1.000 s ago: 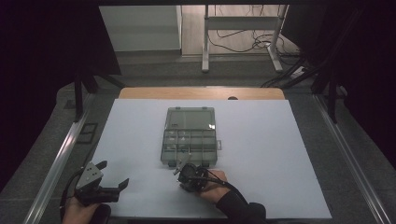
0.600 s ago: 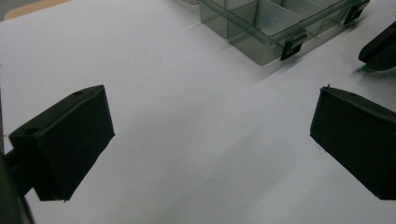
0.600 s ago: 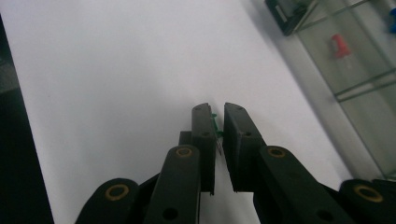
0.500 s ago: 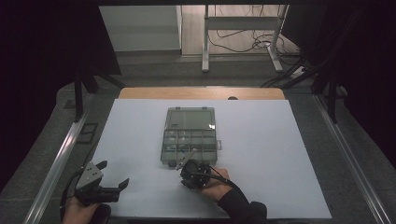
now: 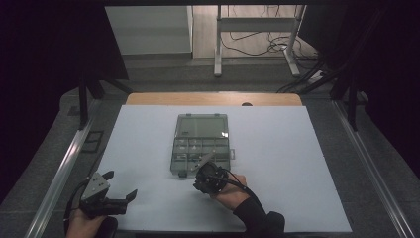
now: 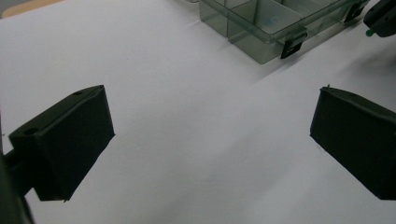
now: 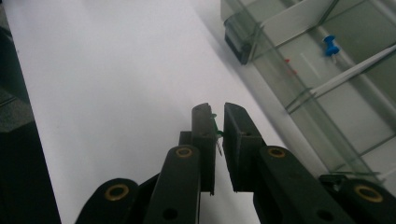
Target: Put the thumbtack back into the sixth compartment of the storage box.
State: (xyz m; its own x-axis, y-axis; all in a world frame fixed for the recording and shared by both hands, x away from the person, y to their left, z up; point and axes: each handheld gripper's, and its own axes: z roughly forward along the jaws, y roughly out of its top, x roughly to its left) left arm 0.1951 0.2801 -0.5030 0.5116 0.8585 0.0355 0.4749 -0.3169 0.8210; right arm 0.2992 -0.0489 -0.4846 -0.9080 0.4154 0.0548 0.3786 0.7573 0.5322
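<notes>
beside the clear box (image 5: 203, 144), right hand-held gripper (image 7: 217, 123) raised, clamped on green pushpin (image 7: 215, 126), left hand-held gripper (image 6: 210, 126) wide open

1 clear compartment box (image 5: 202, 144), 2 grippers, 1 green pushpin (image 7: 215, 127), 1 blue pushpin (image 7: 330, 45)

— What do the tools look like?
— Both are black: the left gripper (image 5: 120, 199) carries a grey three-cornered plate, and the right gripper (image 7: 218, 122) has brass-coloured rivets on its jaw links.
— And the person?
— A dark sleeve (image 5: 257, 218), with a black cable looping beside the right gripper.
</notes>
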